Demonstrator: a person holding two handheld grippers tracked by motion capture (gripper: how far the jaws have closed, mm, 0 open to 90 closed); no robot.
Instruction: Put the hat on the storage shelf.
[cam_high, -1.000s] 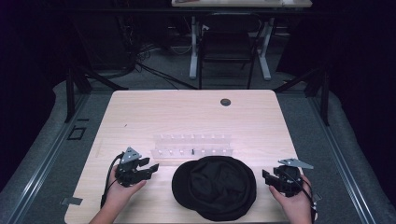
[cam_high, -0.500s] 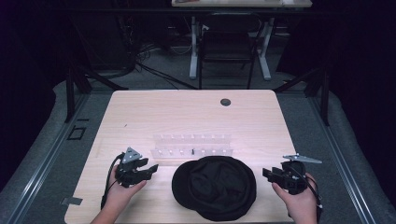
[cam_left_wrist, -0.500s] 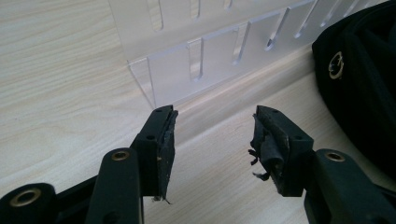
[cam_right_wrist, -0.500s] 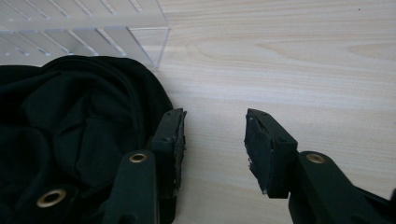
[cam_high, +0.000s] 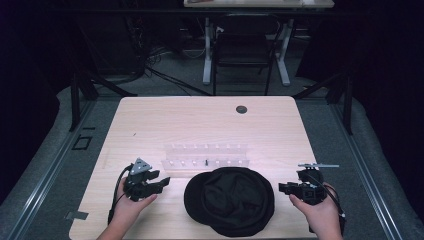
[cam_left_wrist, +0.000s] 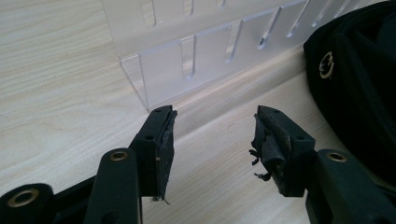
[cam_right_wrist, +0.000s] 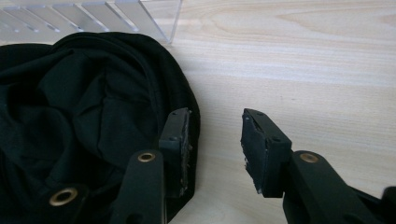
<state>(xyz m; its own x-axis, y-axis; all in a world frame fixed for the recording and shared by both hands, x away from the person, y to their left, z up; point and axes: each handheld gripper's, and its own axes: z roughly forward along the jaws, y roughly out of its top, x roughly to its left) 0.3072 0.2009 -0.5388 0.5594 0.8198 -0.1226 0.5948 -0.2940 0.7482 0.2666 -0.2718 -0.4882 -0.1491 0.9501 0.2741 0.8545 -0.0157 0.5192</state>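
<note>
Table: pale wood top, bare over most of its far half, so there is open room beyond my fingers on both sides. A small dark round spot sits near the far edge, well away from both hands.

Black cap: the largest loose thing, lying crumpled at the near edge between my two hands. In the right gripper view its rim lies against the outside of my left-hand jaw and the cloth spreads away to that side. In the left gripper view it lies off to the right of my jaws, apart from them. A small metal eyelet shows on it; no writing readable.

Clear plastic rack: slotted, just beyond the cap, across the middle of the table. Its near corner stands just ahead of my left fingers, not touching. A small dark upright piece stands in the rack; too small to identify.

Left gripper: in my left hand, low over the table, pointing right towards the cap. Jaws wide apart, holding nothing; bare wood between them.

Right gripper: in my right hand, near the table's right edge, pointing left at the cap. Jaws parted, nothing between them but bare table.
</note>
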